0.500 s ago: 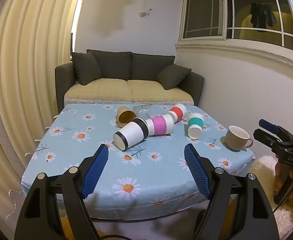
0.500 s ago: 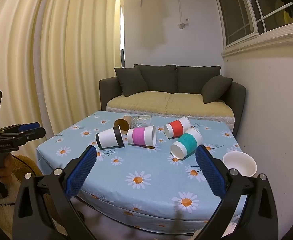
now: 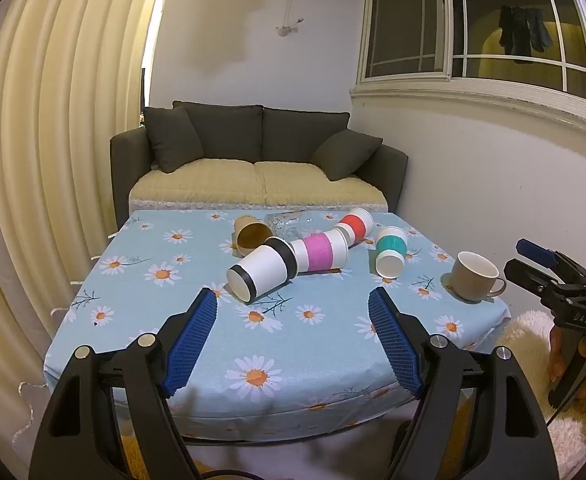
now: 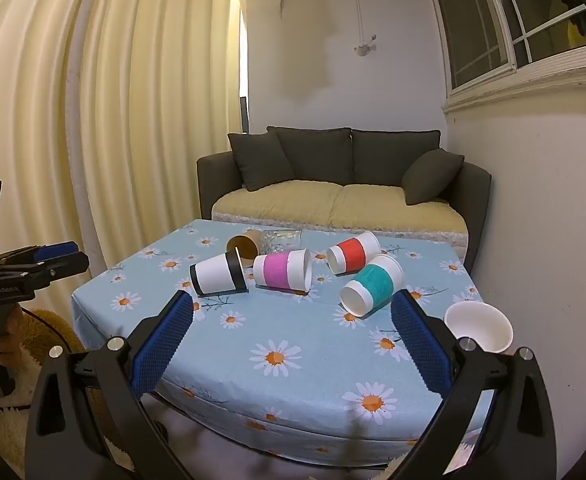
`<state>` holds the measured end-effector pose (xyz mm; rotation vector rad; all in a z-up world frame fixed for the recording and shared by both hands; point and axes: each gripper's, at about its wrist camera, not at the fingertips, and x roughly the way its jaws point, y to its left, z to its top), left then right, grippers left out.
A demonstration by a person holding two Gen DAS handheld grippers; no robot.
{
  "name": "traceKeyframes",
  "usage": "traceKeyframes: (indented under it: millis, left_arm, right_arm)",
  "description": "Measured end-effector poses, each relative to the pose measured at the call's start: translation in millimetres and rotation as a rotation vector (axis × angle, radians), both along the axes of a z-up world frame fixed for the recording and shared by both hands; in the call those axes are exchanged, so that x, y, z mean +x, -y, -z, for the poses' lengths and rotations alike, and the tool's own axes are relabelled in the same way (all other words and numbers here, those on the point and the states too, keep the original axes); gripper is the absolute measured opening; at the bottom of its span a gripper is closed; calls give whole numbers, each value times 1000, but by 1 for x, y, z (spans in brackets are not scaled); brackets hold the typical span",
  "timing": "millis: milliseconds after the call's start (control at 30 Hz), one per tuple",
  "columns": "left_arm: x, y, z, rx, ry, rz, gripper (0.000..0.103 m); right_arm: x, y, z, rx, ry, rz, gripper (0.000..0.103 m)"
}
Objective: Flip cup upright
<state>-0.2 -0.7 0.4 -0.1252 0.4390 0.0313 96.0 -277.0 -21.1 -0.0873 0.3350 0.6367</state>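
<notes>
1. My left gripper (image 3: 293,344) hangs off the near edge of the surface (image 3: 325,364), its blue-padded fingers (image 3: 191,344) spread wide with nothing between them.
2. My right gripper (image 4: 293,354) sits the same way off the near edge, toward the near right corner, fingers (image 4: 421,344) wide apart and empty.
3. In the left wrist view the right gripper also shows at the frame's right side, off the surface's right edge, with the hand (image 3: 581,364) on its handle.
4. A beige mug (image 3: 475,276) stands upright near the near right corner, handle pointing to the right edge; nothing touches it.
5. Nearest of the tipped cups is the black-banded white cup (image 3: 263,268), lying on its side left of the middle with its mouth toward the near edge.
6. Right behind it lies the pink-sleeved cup (image 3: 319,254), on its side across the middle; whether the two touch I cannot tell.
7. The teal-sleeved cup (image 4: 371,286) lies on its side to the right, between the middle and the mug, mouth facing the near edge.
8. Farther back, the red-sleeved cup (image 4: 353,254) lies on its side.
9. Toward the far edge a brown paper cup (image 3: 251,232) lies tipped, with a clear glass object (image 3: 287,222) just beside it.
10. Beyond the far edge stands a dark sofa (image 3: 257,156) with a yellow cover.
</notes>
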Motion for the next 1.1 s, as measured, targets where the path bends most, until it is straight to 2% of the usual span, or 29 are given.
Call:
traceKeyframes:
  millis: [1100]
  left_arm:
    - [-4,-1,-6,0,2,-2,77]
  right_arm:
    - [-2,-1,0,-7,3,2,98]
